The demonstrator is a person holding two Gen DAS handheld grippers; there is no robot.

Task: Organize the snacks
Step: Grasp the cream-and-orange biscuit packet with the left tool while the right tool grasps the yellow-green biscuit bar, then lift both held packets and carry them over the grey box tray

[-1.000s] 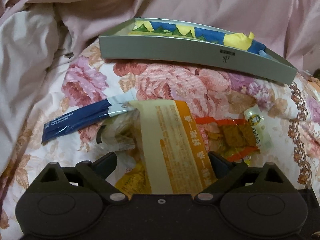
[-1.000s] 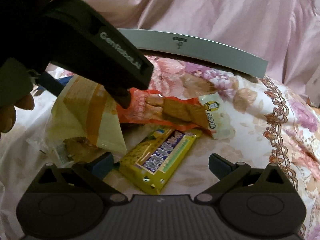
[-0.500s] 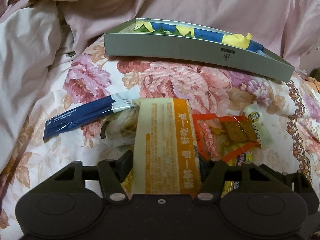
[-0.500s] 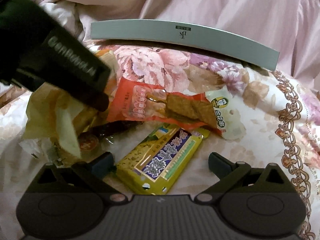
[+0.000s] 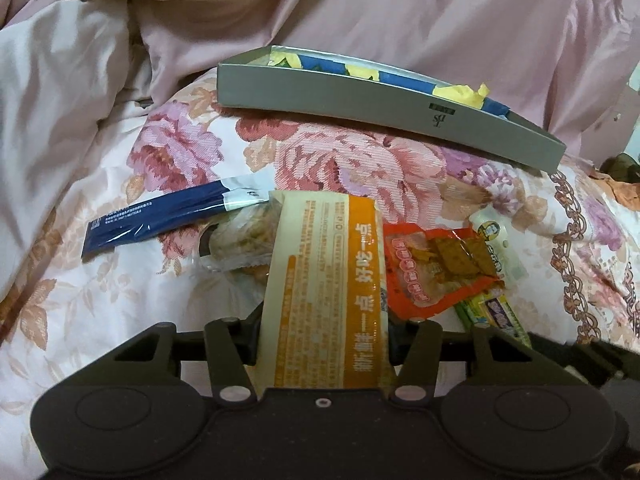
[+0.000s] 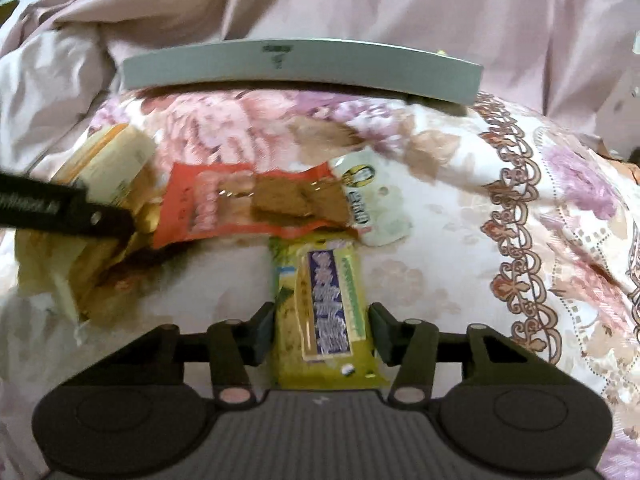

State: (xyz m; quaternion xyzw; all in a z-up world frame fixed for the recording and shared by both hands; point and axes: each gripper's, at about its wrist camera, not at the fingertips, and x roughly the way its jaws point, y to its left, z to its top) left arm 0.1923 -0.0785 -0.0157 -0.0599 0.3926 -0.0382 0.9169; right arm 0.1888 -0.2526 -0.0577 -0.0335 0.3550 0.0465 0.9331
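My left gripper [image 5: 325,332] is shut on a cream-and-orange snack packet [image 5: 324,264], which stands up between its fingers over the floral bedspread. In the right wrist view that gripper shows as a black bar [image 6: 60,212] at the left, holding the same packet [image 6: 108,168]. My right gripper [image 6: 322,326] is shut on a yellow snack bar [image 6: 320,304] with a blue label; both fingers press its sides. A grey tray [image 5: 380,120] [image 6: 300,68] lies at the back, with a blue-and-yellow packet [image 5: 400,76] inside.
An orange-red packet of brown squares [image 5: 436,272] [image 6: 248,208] and a white-green packet [image 5: 496,240] [image 6: 376,200] lie mid-bed. A dark blue packet [image 5: 160,216] and a clear-wrapped pastry [image 5: 240,240] lie to the left. Pink bedding is bunched up behind the tray.
My left gripper closed on the cream-and-orange packet and lifted it. My right gripper moved up to the yellow bar, lined up with it, and its fingers closed from wide open onto its sides.
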